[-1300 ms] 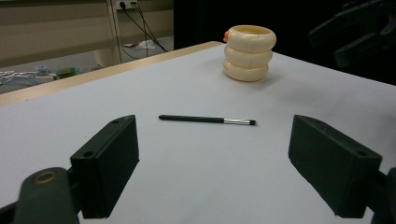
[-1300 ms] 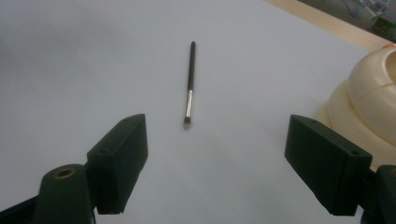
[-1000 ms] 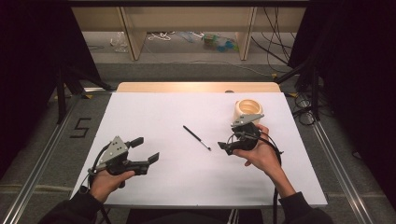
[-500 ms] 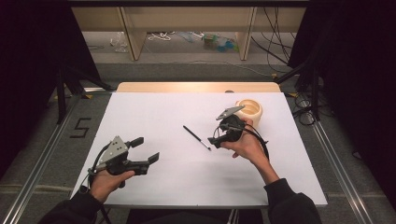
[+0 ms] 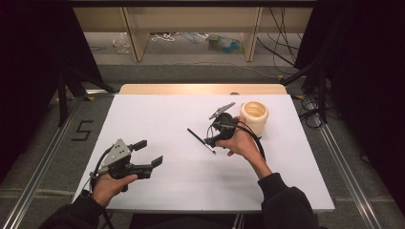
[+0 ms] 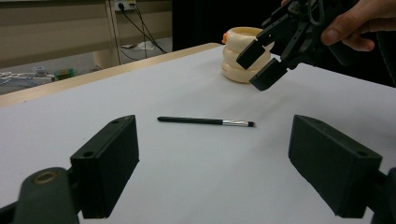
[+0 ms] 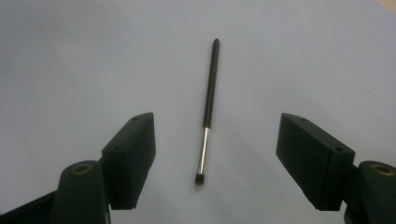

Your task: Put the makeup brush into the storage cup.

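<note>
Reaching for the brush point(image 7: 208, 108)
Right tongs point(image 7: 215, 154) spread, just been narrowing, empty, astride brush beside cup point(image 5: 254, 117); left tongs point(image 6: 212, 163) released. Could pinch off-centre, flicking it.

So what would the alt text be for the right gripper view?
A thin black brush with a silver ferrule lies on a white table, its bristle end nearest the camera. The right gripper hovers over it, its two black fingers open on either side, not touching.
</note>
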`<state>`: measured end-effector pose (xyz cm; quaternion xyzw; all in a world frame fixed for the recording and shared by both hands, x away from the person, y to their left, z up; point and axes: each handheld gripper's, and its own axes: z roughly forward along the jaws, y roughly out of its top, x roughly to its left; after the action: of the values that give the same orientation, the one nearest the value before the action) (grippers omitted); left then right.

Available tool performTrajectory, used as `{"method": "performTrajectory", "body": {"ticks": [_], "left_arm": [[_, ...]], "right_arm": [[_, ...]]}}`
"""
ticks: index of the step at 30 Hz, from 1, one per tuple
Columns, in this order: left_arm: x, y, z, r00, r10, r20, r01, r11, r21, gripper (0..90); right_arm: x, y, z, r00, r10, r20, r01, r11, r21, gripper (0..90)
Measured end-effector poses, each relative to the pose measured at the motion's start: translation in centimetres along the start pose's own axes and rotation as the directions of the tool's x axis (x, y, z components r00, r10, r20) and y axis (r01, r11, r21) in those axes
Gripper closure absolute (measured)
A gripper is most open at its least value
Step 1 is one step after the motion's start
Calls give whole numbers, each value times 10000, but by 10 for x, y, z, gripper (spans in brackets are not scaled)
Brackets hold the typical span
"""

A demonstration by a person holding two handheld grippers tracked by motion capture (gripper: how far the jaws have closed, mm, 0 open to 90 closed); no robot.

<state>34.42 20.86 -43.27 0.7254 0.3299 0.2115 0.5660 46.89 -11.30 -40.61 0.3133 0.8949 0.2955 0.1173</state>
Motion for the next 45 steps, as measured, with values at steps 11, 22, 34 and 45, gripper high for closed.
{"method": "performTrajectory", "body": {"ticks": [11,22,34,45], "left_arm": [[-1,0,1,10000,-91,15,91,10000,-4,161],[-1,0,1,10000,-70,28,70,10000,-8,161],[-1,0,1,10000,-92,23,92,10000,-8,161],[0,0,1,10000,-63,24,63,10000,-20,161]], "right_arm": [[-3,5,15,9996,188,-223,-177,9987,484,295],[-7,9,28,9996,179,-209,-162,9966,802,304],[-6,12,40,9994,209,-281,-174,9926,1198,323],[-4,24,54,9995,-118,-287,166,9848,1728,332]]}}
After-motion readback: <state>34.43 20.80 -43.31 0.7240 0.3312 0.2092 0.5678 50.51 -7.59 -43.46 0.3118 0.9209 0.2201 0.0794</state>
